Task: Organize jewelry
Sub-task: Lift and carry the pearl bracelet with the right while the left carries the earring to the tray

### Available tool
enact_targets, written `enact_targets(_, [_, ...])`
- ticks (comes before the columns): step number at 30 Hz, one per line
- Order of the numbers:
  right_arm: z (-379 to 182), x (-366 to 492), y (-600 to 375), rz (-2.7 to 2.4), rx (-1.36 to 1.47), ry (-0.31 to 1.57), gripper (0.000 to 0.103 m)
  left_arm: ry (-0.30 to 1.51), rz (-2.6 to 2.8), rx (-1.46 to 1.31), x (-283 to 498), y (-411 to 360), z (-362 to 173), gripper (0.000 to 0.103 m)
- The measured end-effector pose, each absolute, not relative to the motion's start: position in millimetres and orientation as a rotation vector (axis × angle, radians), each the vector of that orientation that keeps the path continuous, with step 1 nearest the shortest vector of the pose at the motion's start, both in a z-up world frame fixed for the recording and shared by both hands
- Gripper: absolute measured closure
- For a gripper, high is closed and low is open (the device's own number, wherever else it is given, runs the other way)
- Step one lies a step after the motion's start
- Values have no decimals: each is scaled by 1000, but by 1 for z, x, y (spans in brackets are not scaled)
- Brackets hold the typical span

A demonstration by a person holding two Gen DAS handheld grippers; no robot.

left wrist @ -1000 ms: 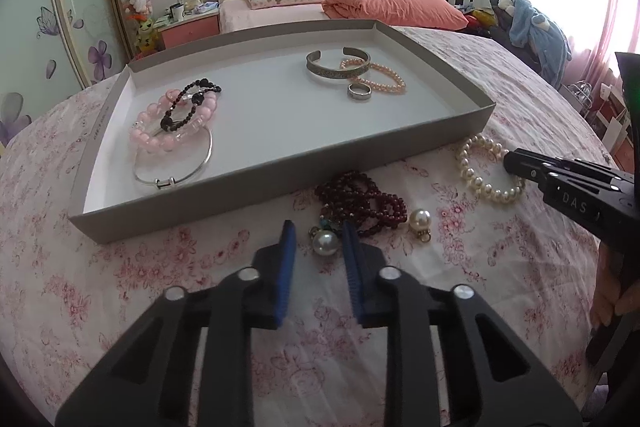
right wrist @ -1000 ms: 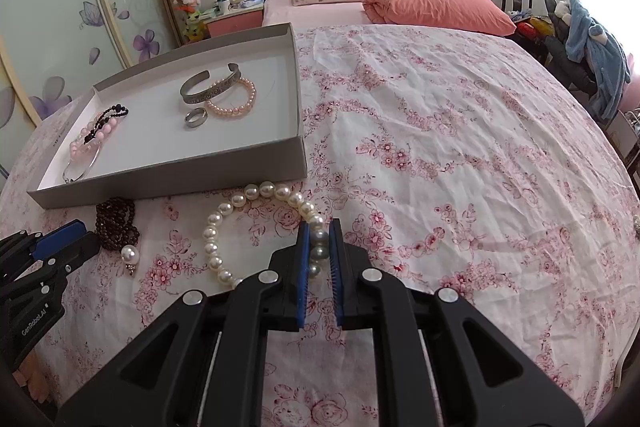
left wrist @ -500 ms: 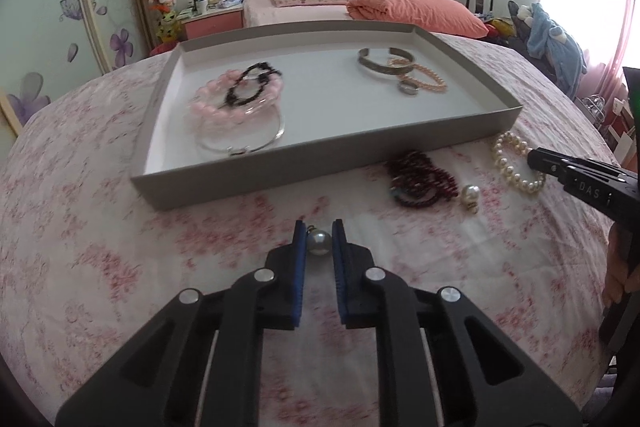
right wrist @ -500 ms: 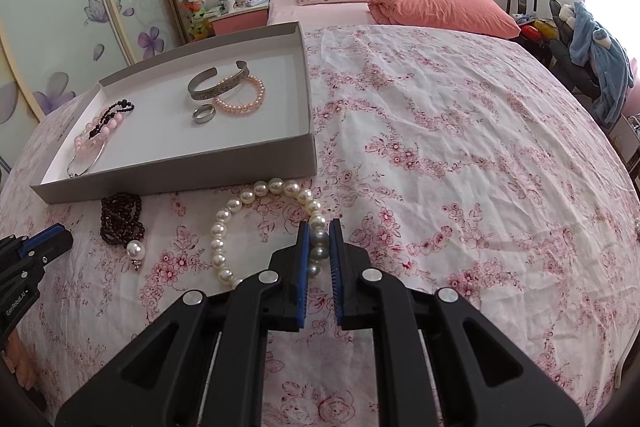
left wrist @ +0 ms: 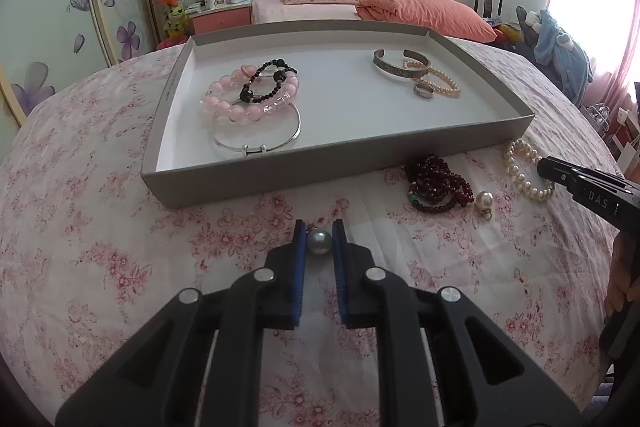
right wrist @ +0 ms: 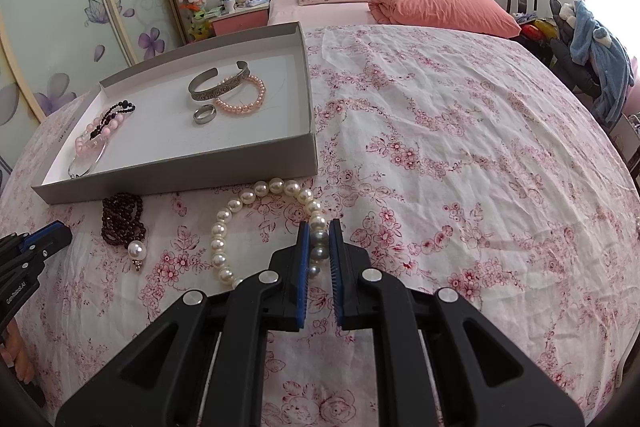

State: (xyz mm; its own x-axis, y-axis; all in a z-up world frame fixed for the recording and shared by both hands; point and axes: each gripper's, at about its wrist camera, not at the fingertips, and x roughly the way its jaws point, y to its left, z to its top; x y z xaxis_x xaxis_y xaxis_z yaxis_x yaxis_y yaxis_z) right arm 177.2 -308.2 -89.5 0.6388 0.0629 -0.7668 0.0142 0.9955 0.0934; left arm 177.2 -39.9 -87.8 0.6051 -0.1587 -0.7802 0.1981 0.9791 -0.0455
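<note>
The pearl earring (left wrist: 319, 242), a single round bead with a small metal fitting at its top, sat pinched between the blue pads of the left gripper (left wrist: 319, 241), whose jaws were clamped on it just above the flowered bedspread (left wrist: 100, 227), in front of the near wall of the grey tray (left wrist: 256, 183). Such a bead was judged light, hard and slippery; a squeeze across its widest part, as here, looked the surest hold, since it could squirt out of a grip placed off centre.

The white pearl bracelet (right wrist: 256, 211) lay as a loop on the bedspread to the right of the tray's near corner. The right gripper (right wrist: 319, 247) had its jaws closed on the near right stretch of that loop, with a few pearls between the pads. The strand was judged limp, so most of it would likely hang and swing once lifted.

Between the two grippers lay a dark red bead bracelet (left wrist: 436, 183) and a second pearl earring (left wrist: 484, 201), touching or nearly so. Inside the tray rested a pink bead bracelet (left wrist: 248, 103), a silver bangle (left wrist: 260, 139), a metal cuff (left wrist: 396, 65) and a ring (left wrist: 424, 91).
</note>
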Motion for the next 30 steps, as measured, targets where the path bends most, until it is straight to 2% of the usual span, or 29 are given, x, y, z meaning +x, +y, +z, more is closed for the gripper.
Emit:
enact_targets(18, [-41, 152, -285, 184, 174, 666, 93, 747, -89, 19, 156, -13, -54, 89])
enact_targets(30, [-23, 141, -269, 225, 177, 605, 93, 617, -28, 65, 140, -18, -34, 89])
